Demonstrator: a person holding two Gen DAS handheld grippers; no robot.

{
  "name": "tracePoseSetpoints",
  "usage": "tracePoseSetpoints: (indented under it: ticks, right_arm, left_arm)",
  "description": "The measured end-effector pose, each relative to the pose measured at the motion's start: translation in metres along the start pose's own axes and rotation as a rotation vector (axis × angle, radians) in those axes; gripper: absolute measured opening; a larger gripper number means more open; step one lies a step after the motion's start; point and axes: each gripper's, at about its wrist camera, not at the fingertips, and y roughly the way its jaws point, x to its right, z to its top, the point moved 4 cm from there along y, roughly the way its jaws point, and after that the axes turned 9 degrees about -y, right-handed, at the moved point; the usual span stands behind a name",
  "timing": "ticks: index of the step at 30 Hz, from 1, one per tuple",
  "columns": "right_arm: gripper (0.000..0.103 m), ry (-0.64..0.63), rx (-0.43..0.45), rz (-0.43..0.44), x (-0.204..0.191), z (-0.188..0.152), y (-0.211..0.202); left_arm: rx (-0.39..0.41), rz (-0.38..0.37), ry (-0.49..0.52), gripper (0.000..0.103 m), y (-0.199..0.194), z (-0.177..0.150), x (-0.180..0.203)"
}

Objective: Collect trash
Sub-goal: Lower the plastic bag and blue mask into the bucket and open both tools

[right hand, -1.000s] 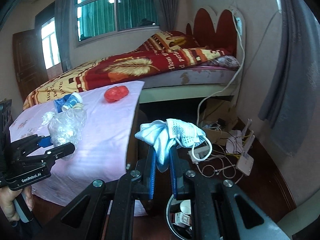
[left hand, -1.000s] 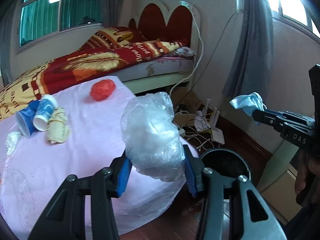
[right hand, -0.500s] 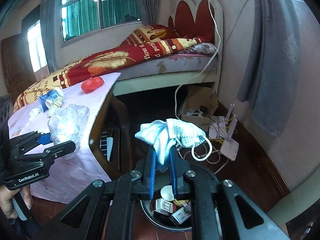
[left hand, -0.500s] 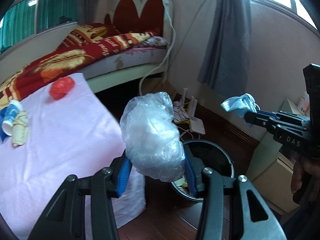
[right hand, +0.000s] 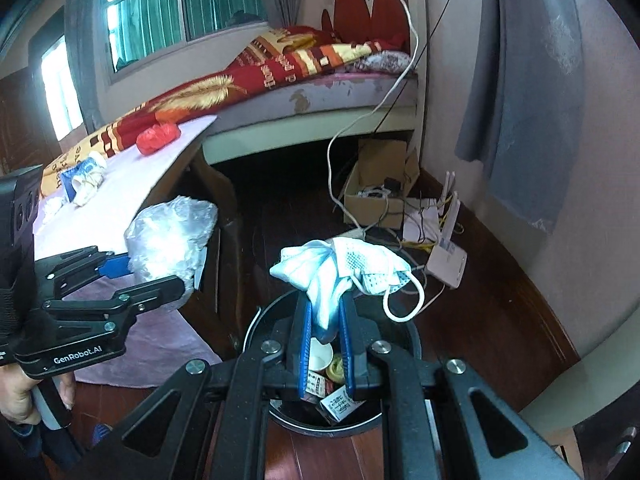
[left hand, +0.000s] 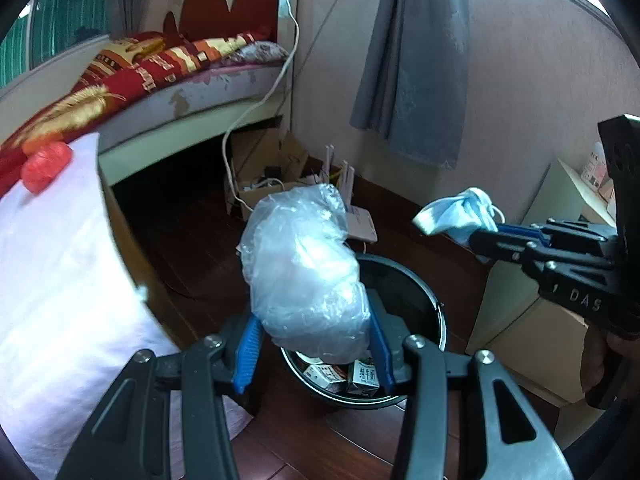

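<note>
My left gripper [left hand: 314, 350] is shut on a crumpled clear plastic bag [left hand: 304, 272] and holds it above the near rim of a black trash bin [left hand: 420, 304] that holds small cartons. My right gripper [right hand: 326, 340] is shut on a crumpled blue face mask [right hand: 344, 266] and holds it over the same bin [right hand: 412, 340]. In the left wrist view the right gripper [left hand: 486, 240] with the mask [left hand: 460, 212] is to the right of the bin. In the right wrist view the left gripper [right hand: 160, 272] with the bag [right hand: 168, 236] is to the left.
A table with a pink cloth [left hand: 52, 264] stands left of the bin and bears a red crumpled ball [left hand: 44, 164] and paper cups [right hand: 86, 176]. A bed [right hand: 304, 80], a cardboard box with cables [right hand: 380, 184], routers [right hand: 448, 248] and a beige cabinet [left hand: 532, 312] surround the wooden floor.
Both grippers have swung away from the table and down toward the bin, each holding its item. The bin now lies right under both.
</note>
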Motion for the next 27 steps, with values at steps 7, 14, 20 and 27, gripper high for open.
tracePoseSetpoints:
  ticks: [7,14,20,27]
  right_arm:
    - [0.014,-0.030,-0.111,0.025,0.000,-0.021,0.040]
    - [0.014,-0.031,-0.190,0.054,0.004,-0.033,0.070]
    - [0.018,-0.035,-0.248,0.098,0.003,-0.047,0.096]
    - [0.090,-0.001,-0.354,-0.044,0.029,-0.074,0.109]
  left_arm:
    - [-0.087,-0.027,0.025,0.049,0.032,-0.013,0.006]
    - [-0.166,-0.045,0.012,0.049,0.062,-0.021,0.003]
    - [-0.209,-0.081,-0.041,0.062,0.081,-0.028,0.000]
    - [-0.214,-0.017,-0.073,0.097,0.080,-0.035,-0.007]
